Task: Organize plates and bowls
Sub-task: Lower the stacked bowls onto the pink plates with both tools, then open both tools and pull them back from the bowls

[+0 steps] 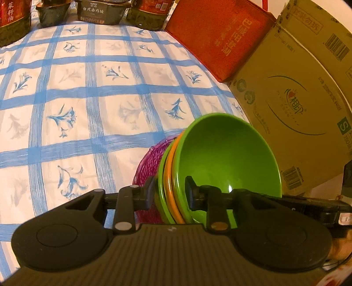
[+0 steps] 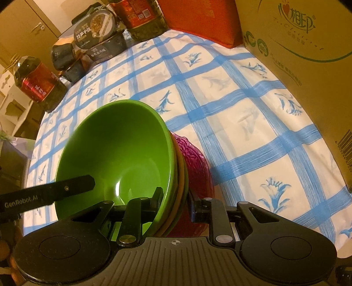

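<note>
A stack of bowls is held above the blue-checked tablecloth (image 1: 88,92): a green bowl (image 1: 226,158) on top, an orange bowl (image 1: 170,176) and another green one nested under it, and a purple textured glass bowl (image 1: 147,162) at the bottom. My left gripper (image 1: 170,191) is shut on one side of the stack's rims. My right gripper (image 2: 176,203) is shut on the opposite rims, with the green bowl (image 2: 118,158) and the purple bowl (image 2: 195,167) in its view. The left gripper's finger (image 2: 72,187) shows at the left of the right wrist view.
A cardboard box (image 1: 297,105) and a red box (image 1: 217,37) stand along the right of the table. Oil bottles (image 2: 39,83) and dark food packs (image 1: 103,11) line the far edge. A cabinet (image 2: 28,24) is beyond the table.
</note>
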The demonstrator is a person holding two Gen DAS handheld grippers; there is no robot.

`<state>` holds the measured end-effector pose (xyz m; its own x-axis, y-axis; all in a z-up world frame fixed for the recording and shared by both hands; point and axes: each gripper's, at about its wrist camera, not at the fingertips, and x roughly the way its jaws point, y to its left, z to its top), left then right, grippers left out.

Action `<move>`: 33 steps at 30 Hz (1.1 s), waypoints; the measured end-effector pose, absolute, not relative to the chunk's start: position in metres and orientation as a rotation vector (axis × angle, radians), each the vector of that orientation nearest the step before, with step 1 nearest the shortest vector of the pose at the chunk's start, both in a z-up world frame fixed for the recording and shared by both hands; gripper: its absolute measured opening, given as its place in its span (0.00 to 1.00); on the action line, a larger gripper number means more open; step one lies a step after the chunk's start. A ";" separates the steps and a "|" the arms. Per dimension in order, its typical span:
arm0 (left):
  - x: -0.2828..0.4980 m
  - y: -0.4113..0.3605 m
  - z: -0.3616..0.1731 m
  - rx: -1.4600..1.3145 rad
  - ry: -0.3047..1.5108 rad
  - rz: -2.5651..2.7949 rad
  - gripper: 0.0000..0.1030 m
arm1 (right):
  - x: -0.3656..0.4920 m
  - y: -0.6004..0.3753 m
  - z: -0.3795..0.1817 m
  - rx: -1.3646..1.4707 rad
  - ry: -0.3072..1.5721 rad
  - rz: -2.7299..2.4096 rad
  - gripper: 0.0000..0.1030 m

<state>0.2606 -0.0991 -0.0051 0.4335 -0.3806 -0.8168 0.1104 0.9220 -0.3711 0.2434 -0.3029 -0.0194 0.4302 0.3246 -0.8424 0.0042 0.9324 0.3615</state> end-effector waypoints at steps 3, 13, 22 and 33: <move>0.262 -0.099 -0.003 -0.275 1.081 -0.315 0.24 | 0.242 -0.303 -0.017 0.323 1.099 0.205 0.24; 0.251 -0.090 0.011 -0.292 1.052 -0.322 0.26 | 0.229 -0.305 0.001 0.331 1.008 0.219 0.44; 0.223 -0.079 0.037 -0.317 0.981 -0.308 0.46 | 0.194 -0.305 0.033 0.270 0.877 0.212 0.49; 0.161 -0.056 0.045 -0.319 0.886 -0.266 0.65 | 0.127 -0.303 0.047 0.263 0.793 0.211 0.52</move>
<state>0.1613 -0.0562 0.0447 0.6048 -0.3564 -0.7121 0.0952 0.9202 -0.3797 0.1270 -0.3035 0.0465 0.6839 0.2841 -0.6720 -0.0883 0.9465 0.3103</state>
